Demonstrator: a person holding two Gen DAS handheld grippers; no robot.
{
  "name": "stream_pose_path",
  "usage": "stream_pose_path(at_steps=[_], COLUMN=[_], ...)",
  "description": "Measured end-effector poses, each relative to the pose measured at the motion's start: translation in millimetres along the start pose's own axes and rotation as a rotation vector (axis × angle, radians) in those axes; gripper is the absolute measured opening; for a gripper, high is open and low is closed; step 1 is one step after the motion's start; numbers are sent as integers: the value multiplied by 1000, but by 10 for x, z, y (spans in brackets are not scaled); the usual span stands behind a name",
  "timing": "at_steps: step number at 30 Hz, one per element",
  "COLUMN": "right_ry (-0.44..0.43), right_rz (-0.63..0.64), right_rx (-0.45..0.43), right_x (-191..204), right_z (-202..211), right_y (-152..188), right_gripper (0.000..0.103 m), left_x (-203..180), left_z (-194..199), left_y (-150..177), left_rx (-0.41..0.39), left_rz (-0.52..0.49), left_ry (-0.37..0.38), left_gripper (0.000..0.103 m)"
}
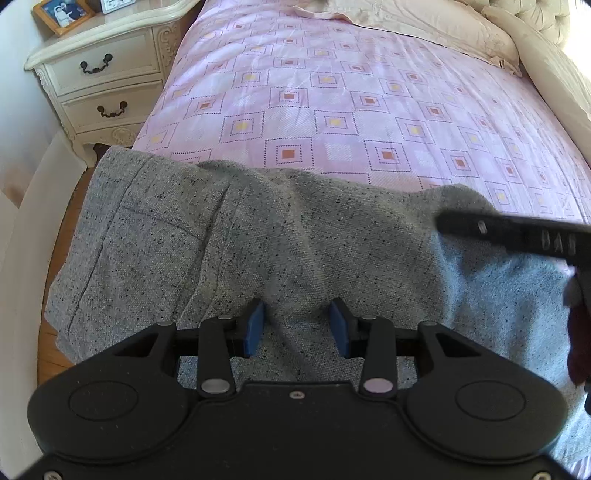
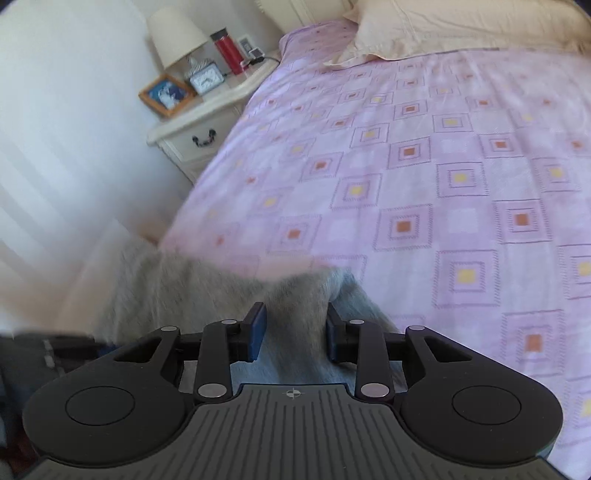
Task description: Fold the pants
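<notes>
Both grippers, left point(image 1: 297, 325) and right point(image 2: 295, 334), clamp bunched pants point(image 1: 229, 236) at the bed point(image 1: 332, 92) edge; thick wads may slip, skewing the fold.

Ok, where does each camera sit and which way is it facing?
Left wrist: on the left gripper, angled down at the grey pants on the pink bedspread; fingers straddle a fabric ridge, right gripper crossing.
Right wrist: on the right gripper, looking across the bed; fingers around blurred pants.
Shared: pants, bedspread, nightstand, pillows.
</notes>
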State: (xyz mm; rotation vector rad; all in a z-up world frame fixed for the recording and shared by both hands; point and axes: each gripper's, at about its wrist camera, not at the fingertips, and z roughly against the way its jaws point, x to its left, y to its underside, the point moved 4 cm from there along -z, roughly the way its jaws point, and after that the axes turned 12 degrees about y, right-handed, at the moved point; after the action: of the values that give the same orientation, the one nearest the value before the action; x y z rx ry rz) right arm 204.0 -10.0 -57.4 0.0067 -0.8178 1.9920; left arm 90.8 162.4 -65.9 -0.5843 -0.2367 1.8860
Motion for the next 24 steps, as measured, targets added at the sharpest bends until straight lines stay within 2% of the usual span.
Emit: stream_pose_path(at_steps=[2,3,4,8,11,14,16,18,20,22,24], right_ry=[-27,-29,-10,103,167,165,186,245,277,260,221], right_rz=[-63,-74,-61,17,42,11,26,37,32,56,101], right_rx=[-8,-27,-52,-141,-79,-97,-107,-161,-234,-222,-160], right_x=[-40,-49,-42,51,54,7,2,-10,-48,-58,-24], right_z=[-26,-20,4,59,-189,-234,-183,-27,247,484,667], right_y=[-18,-8,7,-52,-98,-92,-92,-129,-135,-65,93], right_gripper=[30,19,4,3,3,3,8,18,18,18,18], left_x=[2,8,13,30,-8,-18,-22,-31,-23,-7,-4], left_z=[3,6,10,25,15,3,-3,0,9,15,18], left_y=[-2,-3,-3,5,17,26,25,29,29,18,6], left_rx=[-1,-2,-3,-10,-12,-15,-19,-19,-20,-20,-17], left_rz=[-3,-1,1,3,-25,-40,-48,-59,-54,-39,-31], left_ry=[1,5,8,17,3,-5,-7,-14,-12,-5,-5], left_gripper=[48,48,48,50,50,51,51,51,51,51,51])
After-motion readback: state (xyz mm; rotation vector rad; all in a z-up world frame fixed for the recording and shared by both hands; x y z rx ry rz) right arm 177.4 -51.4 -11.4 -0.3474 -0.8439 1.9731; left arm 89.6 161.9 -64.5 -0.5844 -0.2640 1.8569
